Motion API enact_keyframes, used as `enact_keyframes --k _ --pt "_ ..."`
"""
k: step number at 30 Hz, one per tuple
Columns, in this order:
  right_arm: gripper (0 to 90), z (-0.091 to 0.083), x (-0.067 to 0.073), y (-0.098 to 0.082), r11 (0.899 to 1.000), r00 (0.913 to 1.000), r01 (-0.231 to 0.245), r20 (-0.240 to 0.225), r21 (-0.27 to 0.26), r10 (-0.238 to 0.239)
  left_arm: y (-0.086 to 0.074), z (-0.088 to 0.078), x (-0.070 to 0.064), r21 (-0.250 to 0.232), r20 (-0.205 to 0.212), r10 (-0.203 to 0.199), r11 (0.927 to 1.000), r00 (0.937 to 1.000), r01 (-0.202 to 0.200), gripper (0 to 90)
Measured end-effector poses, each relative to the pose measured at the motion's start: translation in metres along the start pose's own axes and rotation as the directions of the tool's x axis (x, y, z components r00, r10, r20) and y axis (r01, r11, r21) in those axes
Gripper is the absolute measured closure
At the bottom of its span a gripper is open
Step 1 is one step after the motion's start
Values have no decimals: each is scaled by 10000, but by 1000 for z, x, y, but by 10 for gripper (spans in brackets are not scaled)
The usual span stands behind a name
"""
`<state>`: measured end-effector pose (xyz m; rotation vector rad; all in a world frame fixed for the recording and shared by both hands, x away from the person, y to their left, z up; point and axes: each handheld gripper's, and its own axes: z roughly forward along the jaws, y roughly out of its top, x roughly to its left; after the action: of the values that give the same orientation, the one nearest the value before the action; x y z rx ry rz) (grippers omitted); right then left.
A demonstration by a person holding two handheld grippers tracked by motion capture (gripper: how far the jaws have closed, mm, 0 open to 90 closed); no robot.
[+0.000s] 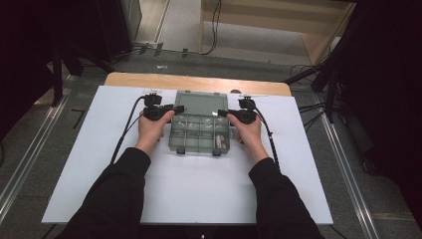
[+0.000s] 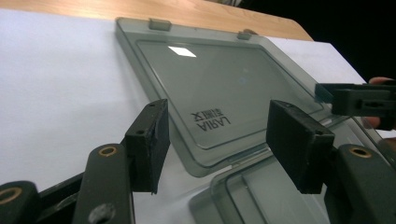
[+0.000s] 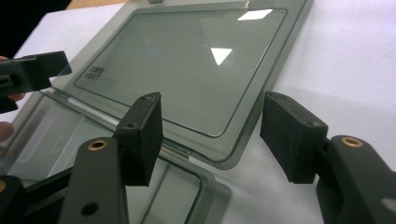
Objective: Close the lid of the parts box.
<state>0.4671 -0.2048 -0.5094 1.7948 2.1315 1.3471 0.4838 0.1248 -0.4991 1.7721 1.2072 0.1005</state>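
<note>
A smoky translucent compartment box [image 1: 199, 135] lies on the white sheet with its lid [image 1: 201, 103] folded flat back, away from me. My left gripper [image 1: 171, 107] sits at the lid's left hinge corner and my right gripper [image 1: 222, 113] at its right hinge corner. In the left gripper view the jaws [image 2: 219, 135] stand apart around the corner of the lid [image 2: 210, 79], pads clear of it. In the right gripper view the jaws [image 3: 215, 126] likewise straddle the corner of the lid [image 3: 187, 60] without touching. Small white parts [image 1: 222, 142] lie in one front right compartment.
The white sheet [image 1: 189, 189] covers a wooden table whose far edge [image 1: 199, 82] shows behind the box. Cables trail from both grippers along the box's sides. The floor around has rails and cables, and dark stands flank the table.
</note>
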Motion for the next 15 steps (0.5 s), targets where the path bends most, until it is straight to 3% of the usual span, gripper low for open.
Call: enact_keyframes --k 6,10,13,15 --pt "369 5 -4 -1 9990 9989 -451 -139 34 452 0 6 1 406 -191 -303 9987 9994 310 385" --pt "368 7 -9 -2 9962 9947 -865 -553 89 869 -2 10 0 327 -307 -625 9974 9976 635 367" --pt "377 7 -9 -2 9963 9943 -857 -635 116 862 -2 11 1 288 -352 -601 9977 9976 611 372" --pt "386 8 -8 -2 9972 9951 -750 -646 61 752 -3 11 4 276 -249 -815 9962 9964 822 385"
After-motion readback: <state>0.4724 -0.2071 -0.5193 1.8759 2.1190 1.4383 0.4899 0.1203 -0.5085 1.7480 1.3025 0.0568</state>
